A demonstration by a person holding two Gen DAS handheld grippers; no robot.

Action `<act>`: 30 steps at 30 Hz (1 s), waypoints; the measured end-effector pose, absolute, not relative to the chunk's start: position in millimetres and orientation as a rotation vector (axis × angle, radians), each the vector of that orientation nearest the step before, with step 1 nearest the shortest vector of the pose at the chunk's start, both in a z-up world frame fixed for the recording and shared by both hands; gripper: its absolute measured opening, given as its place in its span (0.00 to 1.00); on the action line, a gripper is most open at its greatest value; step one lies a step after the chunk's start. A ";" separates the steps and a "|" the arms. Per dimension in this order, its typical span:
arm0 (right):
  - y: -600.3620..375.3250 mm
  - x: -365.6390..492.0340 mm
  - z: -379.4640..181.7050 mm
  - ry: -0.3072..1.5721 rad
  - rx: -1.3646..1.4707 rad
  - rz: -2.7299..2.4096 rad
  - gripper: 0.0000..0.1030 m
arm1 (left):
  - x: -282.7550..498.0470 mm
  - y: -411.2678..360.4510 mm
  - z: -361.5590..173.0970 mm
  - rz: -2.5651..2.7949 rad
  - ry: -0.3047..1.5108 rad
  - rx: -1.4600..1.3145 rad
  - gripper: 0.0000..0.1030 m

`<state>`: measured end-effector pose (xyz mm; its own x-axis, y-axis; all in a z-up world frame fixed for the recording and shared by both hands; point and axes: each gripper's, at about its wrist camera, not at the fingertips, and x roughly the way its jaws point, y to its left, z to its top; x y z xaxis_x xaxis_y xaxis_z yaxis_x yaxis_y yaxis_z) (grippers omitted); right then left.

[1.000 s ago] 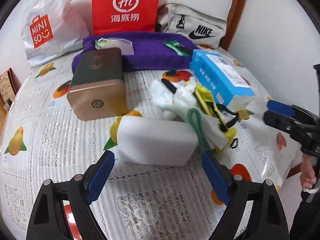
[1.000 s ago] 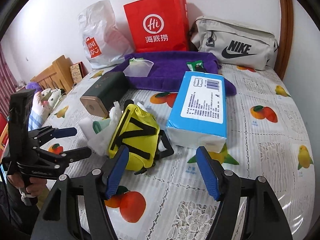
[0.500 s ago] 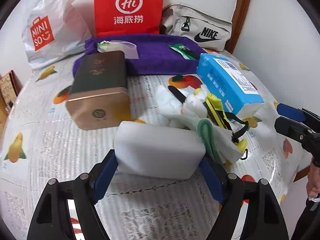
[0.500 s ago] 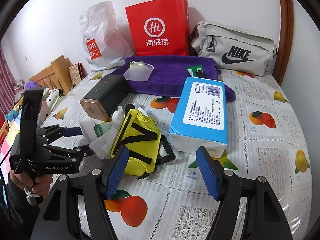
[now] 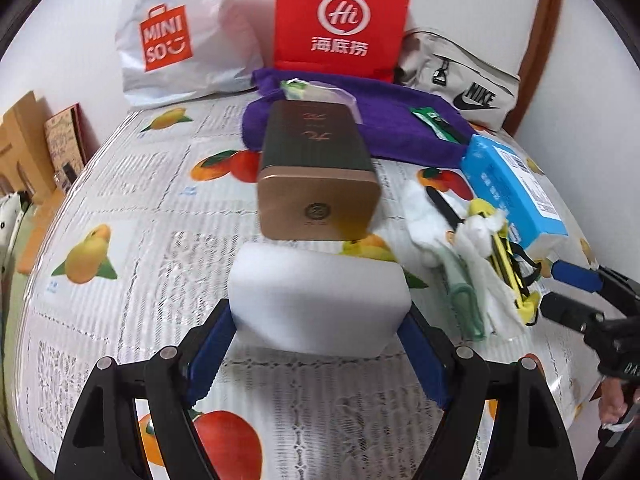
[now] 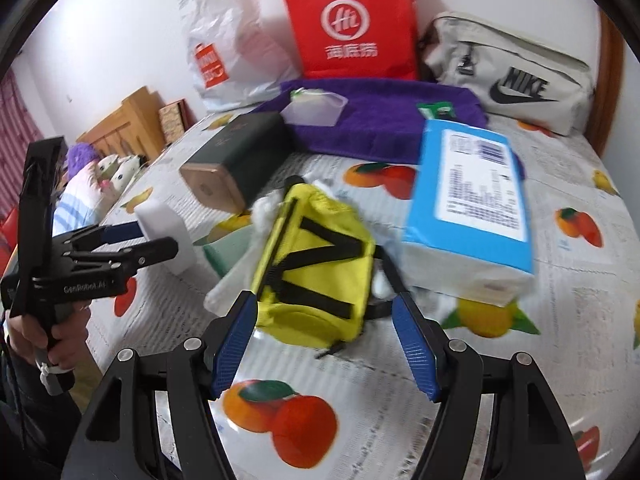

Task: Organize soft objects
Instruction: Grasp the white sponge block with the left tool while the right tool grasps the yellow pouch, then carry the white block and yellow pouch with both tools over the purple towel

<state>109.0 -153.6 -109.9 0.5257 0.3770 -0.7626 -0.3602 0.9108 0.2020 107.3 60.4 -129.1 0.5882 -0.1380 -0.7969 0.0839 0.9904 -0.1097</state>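
The left gripper (image 5: 316, 344) has been sliding forward since a moment ago, and its jaws have been closing in. Now the white sponge (image 5: 320, 300) is sitting right between them. The blue pads (image 5: 210, 346) are touching the sponge's two ends, so the jaws look like they are gripping it, though the sponge is not looking squashed. The right gripper (image 6: 324, 344) has been moving in too. Its jaws are standing open, one on each side of the near end of the yellow pouch (image 6: 316, 268), not pressing it yet.

The sponge is lying on the tabletop (image 5: 120, 320), just in front of the brown box (image 5: 316, 184). The pouch is lying to the right of the box, on some white tissues (image 5: 476, 240), beside the blue pack (image 6: 472, 196).

Both soft things are now within reach. The sponge looks ready for lifting. The pouch probably needs the right jaws closing first.
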 end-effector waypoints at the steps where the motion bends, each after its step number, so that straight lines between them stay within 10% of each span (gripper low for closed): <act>1: -150.8 110.7 -110.8 0.920 0.016 0.441 0.68 | 108.1 61.3 -130.5 -0.134 0.937 -0.070 0.77; 10: -132.3 130.2 -131.8 0.968 -0.019 0.422 0.68 | 109.0 63.0 -134.7 -0.160 0.945 -0.095 0.78; 12: -131.4 130.6 -135.3 0.984 -0.040 0.412 0.48 | 108.8 63.5 -135.7 -0.162 0.947 -0.098 0.78; 30: -198.7 67.1 -112.8 0.955 0.029 0.379 0.46 | 98.0 60.1 -130.6 -0.142 0.938 -0.127 0.77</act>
<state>67.1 -198.7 -112.8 0.5175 0.3280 -0.7904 -0.3028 0.9341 0.1894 98.0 60.1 -130.6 0.5832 -0.1768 -0.7929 0.0666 0.9832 -0.1702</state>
